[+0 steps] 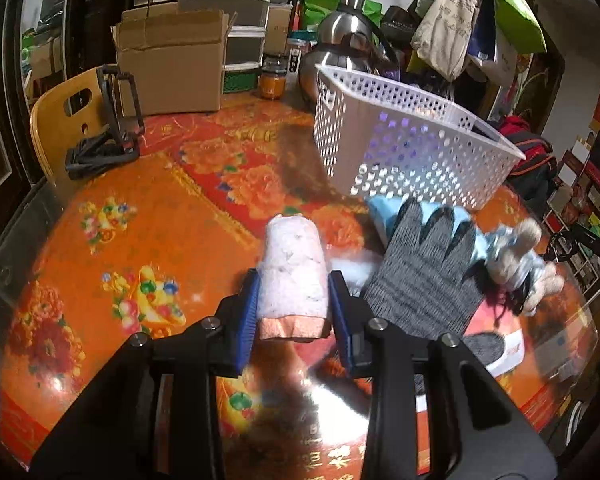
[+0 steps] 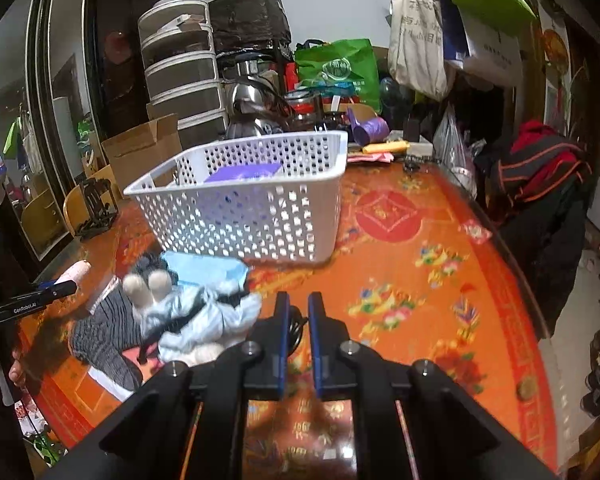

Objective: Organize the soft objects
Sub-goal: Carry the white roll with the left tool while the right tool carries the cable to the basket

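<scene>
My left gripper (image 1: 294,280) is shut on a rolled white towel (image 1: 294,268) with a peach edge, held just above the orange table. To its right lie a grey knit glove (image 1: 420,276), a light blue cloth (image 1: 384,212) and a pale plush toy (image 1: 520,256). A white perforated basket (image 1: 400,140) stands behind them with a purple item inside. In the right wrist view the basket (image 2: 252,204) is ahead to the left, the plush toy (image 2: 196,312) and glove (image 2: 108,332) lie left of my right gripper (image 2: 298,300), which is nearly closed and empty. The left gripper (image 2: 66,286) shows at the far left.
A cardboard box (image 1: 172,64), drawer tower (image 1: 236,20), steel kettle (image 1: 340,40) and jar (image 1: 272,80) line the table's back. A yellow chair (image 1: 64,120) stands at the left. Hanging bags (image 2: 440,28) and a pile of clothes (image 2: 540,184) are at the right.
</scene>
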